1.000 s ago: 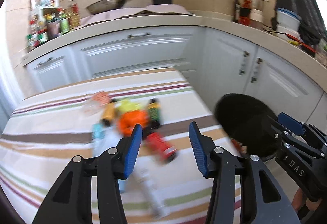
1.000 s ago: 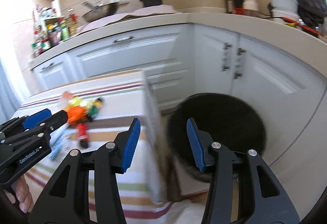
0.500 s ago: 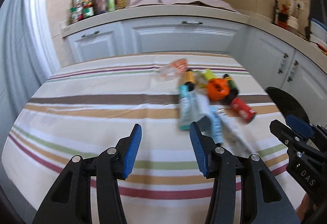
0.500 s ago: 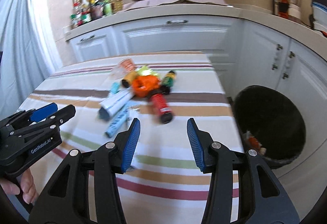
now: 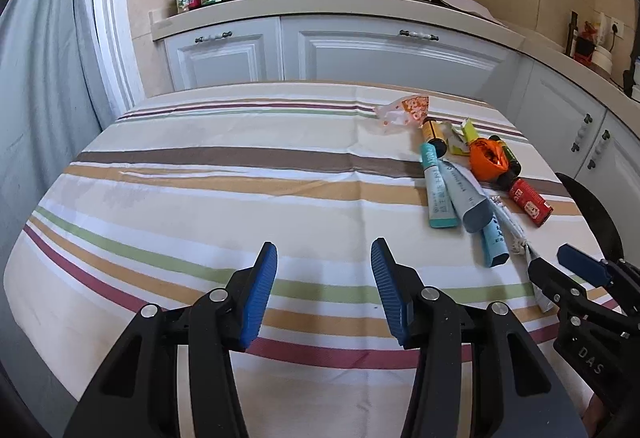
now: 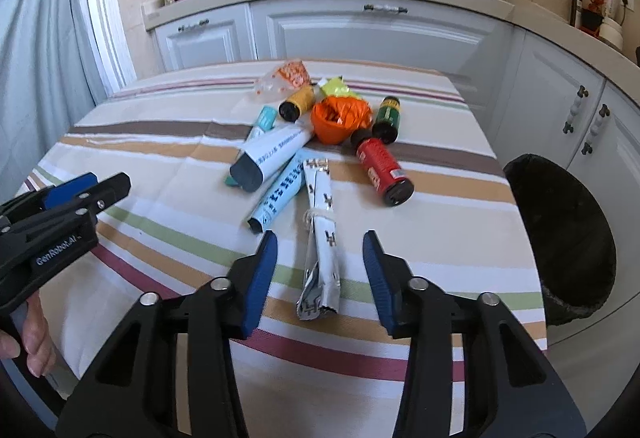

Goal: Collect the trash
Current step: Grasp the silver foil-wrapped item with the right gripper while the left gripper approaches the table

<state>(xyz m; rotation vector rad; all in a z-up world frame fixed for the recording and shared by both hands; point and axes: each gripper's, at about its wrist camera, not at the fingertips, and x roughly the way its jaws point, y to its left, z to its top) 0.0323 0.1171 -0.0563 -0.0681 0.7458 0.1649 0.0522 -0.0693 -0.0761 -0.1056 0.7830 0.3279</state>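
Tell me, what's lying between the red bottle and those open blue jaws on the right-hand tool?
In the right wrist view, only bare striped tablecloth separates the red bottle from the right gripper; the silver foil packet lies just beside that stretch.

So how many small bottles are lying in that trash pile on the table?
3. The yellow bottle lies at the pile's far side, the green bottle right of the orange bag, the red bottle nearest the bin. The bag could hide more.
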